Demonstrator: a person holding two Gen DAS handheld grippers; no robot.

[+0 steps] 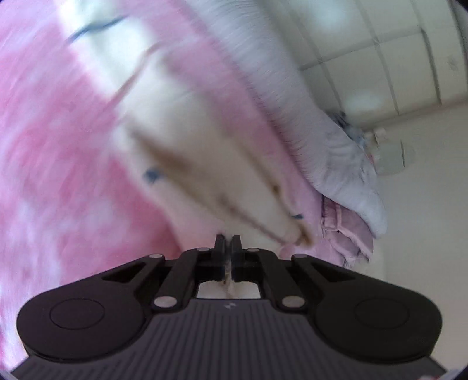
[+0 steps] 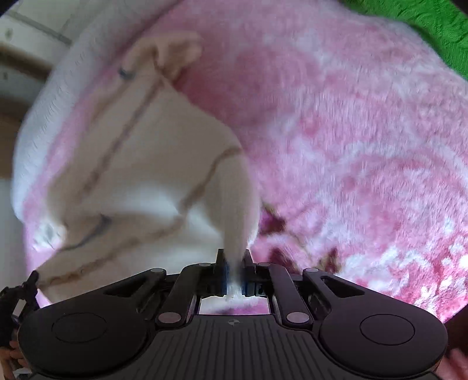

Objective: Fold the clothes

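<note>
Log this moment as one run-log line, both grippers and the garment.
left gripper: shut on cream garment | right gripper: shut on cream garment | surface: pink blanket | frames motion-blurred

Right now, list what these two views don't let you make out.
- Left view: the cream garment is motion-blurred; its shape and blue marks are unreadable.
- Left view: whether the left gripper pinches cloth; the jaws meet, fabric there is barely visible.
- Right view: the garment's far end blurs into the pink blanket.
- Right view: the green cloth is cut off.
</note>
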